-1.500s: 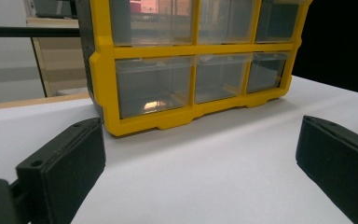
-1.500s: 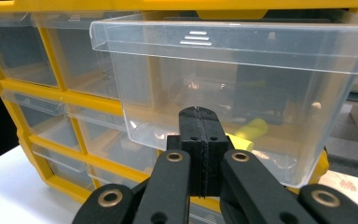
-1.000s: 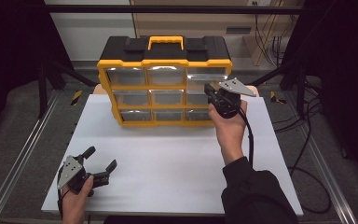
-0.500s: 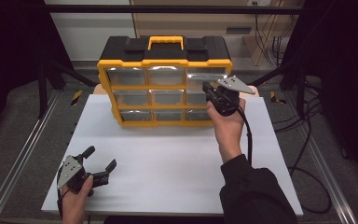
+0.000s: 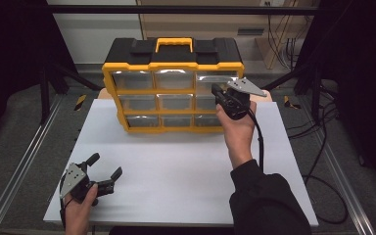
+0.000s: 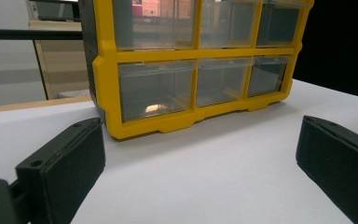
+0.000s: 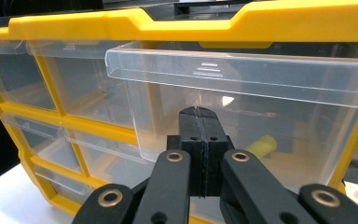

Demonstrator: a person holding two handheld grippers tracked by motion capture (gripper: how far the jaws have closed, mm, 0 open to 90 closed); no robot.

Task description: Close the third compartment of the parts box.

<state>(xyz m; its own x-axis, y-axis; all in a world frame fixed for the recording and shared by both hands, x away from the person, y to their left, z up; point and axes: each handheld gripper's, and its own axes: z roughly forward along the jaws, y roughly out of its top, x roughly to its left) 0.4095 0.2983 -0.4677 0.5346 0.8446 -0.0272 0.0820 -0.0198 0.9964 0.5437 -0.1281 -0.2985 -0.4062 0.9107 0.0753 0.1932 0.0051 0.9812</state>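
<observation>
Clear plastic, thin and stiff, makes up the top right drawer of a yellow-and-black organizer standing at the far side of the white tabletop. The drawer juts slightly out of its slot. The right gripper sits against its front, jaws clenched on nothing. A small yellow piece lies inside, its shape too blurred to name. The drawer looks light and slick; the moulded lip along its top edge seems the surest hold, though a hard pinch might crack it. The left gripper rests at the near left corner, jaws released and empty. Open tabletop in front of the organizer leaves room to draw the drawer straight out.
</observation>
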